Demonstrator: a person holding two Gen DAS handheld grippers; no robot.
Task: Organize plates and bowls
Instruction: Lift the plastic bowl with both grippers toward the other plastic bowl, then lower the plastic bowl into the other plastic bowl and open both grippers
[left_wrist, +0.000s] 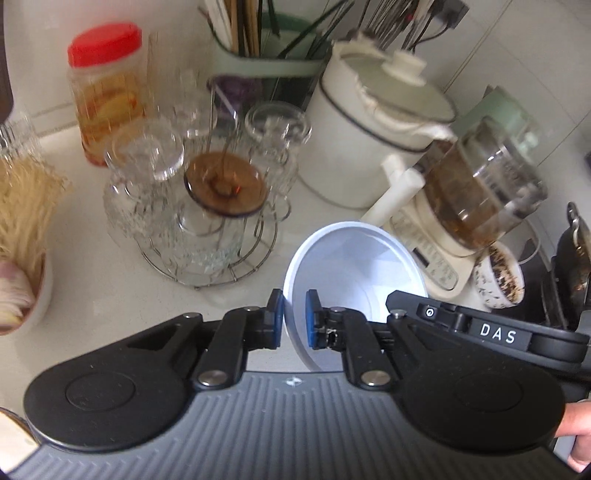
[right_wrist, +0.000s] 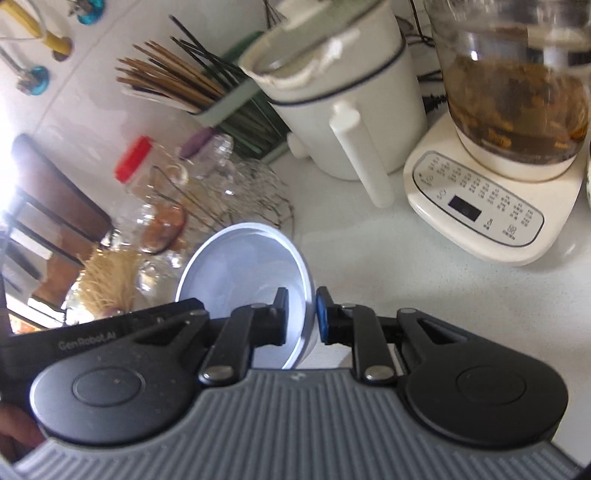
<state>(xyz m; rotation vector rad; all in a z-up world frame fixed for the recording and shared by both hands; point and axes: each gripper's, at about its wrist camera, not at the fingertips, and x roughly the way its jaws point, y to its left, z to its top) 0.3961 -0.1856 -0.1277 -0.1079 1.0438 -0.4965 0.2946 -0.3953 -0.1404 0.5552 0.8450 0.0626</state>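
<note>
A white bowl (left_wrist: 354, 269) is held above the white counter, tilted, by both grippers at once. My left gripper (left_wrist: 294, 319) is shut on the bowl's left rim, one pad outside and one inside. My right gripper (right_wrist: 302, 317) is shut on the bowl's (right_wrist: 240, 266) right rim in the same way. The right gripper's black body (left_wrist: 480, 328) shows at the bowl's right in the left wrist view. The left gripper's body (right_wrist: 92, 339) shows at lower left in the right wrist view.
A wire rack of upturned glasses (left_wrist: 207, 206) with a brown glass dish (left_wrist: 225, 184) stands behind the bowl. A red-lidded jar (left_wrist: 107, 92), a white lidded pot (left_wrist: 376, 125), a chopstick holder (left_wrist: 258, 44), a glass kettle on its cream base (right_wrist: 491, 199) and a patterned cup (left_wrist: 498, 277) crowd the counter.
</note>
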